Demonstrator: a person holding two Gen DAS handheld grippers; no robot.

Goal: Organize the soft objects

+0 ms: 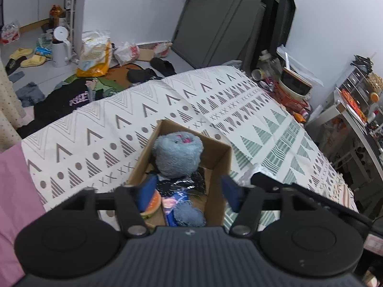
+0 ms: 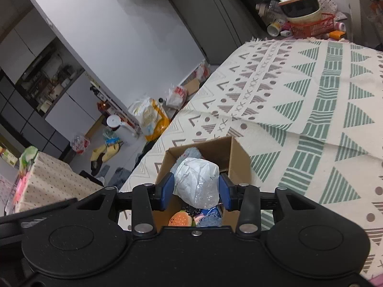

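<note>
Most of the sorting looks done — the blue plush point(image 1: 177, 154) and burger toy point(image 2: 180, 218) already lie in the cardboard box point(image 1: 221, 153) on the bed point(image 1: 275, 129), my left tool point(image 1: 189, 189) gapes empty above it, and my right tool point(image 2: 196, 189) pinches a crumpled white bag point(image 2: 197, 183) over the opening — the last piece I can see.

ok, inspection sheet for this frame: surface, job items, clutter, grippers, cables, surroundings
Surface: patterned bedspread, a few folds.
Job items: cardboard box on the bedspread holds a blue plush toy, a burger toy and dark fabric; white plastic bag held above the box.
Clutter: red basket with stacked bowls and small jars past the bed's far end.
Grippers: left gripper open over the box, empty; right gripper shut on the bag.
Cables: nothing seen.
Surroundings: floor with slippers, bags, clothes and a white kettle; grey door, shelves.
</note>
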